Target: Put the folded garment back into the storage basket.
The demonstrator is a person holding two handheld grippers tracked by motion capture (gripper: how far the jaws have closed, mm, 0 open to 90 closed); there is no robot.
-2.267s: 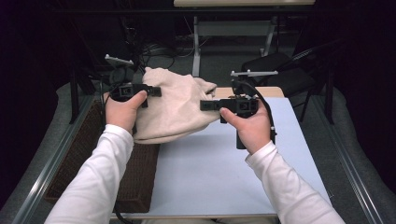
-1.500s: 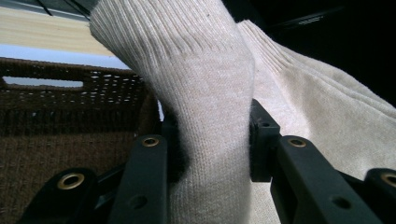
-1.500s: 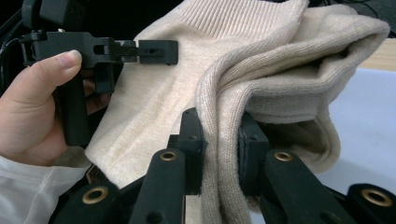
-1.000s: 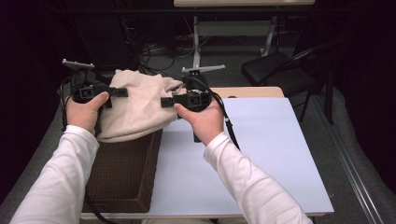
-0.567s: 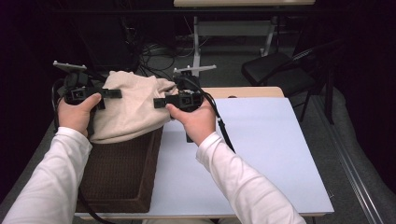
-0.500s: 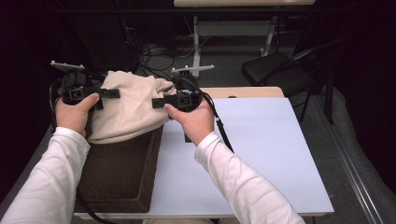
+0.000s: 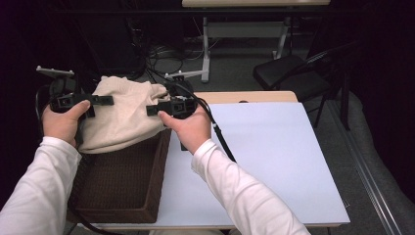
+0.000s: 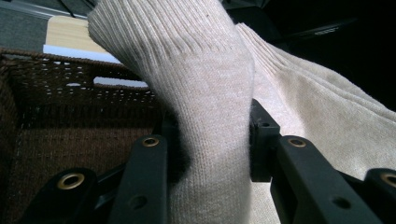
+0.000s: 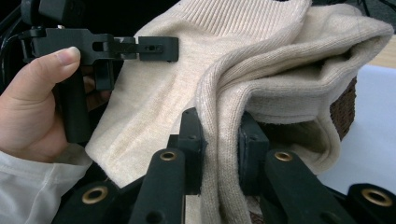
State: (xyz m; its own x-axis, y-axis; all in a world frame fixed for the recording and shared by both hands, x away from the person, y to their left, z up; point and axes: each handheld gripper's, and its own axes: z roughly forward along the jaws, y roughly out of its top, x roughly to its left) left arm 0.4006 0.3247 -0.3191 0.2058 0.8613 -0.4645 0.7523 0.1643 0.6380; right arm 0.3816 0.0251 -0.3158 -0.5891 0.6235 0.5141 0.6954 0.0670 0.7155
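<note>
At the left of the high view, a cream knitted sweater (image 7: 122, 115) hung bunched over the far end of a dark brown wicker basket (image 7: 122, 181), which sat on the left part of the pale surface (image 7: 274, 161). The left claw (image 7: 105, 100), held in the left hand (image 7: 61, 122), met the sweater's upper left edge. The right claw (image 7: 154, 110), held in the right hand (image 7: 188, 127), met its right edge at the middle of the frame. White sleeves came up from the bottom edge. A black chair (image 7: 293, 76) stood on the floor at upper right.

Across the left gripper view, the left claw (image 8: 208, 140) was clenched on a ribbed fold of the sweater (image 8: 205, 84) that rose through the centre of the frame. The basket's (image 8: 60, 116) woven wall and interior lay at the left.

Within the right gripper view, the right claw (image 9: 219, 135) was clenched on a thick rolled fold of the sweater (image 9: 243, 79) at lower centre. At upper left, the left hand (image 9: 32, 107) gripped the left claw (image 9: 159, 49), its tip against the knit. A dark patch of the basket (image 9: 343, 112) showed at the right, beside the pale surface (image 9: 373, 140).
</note>
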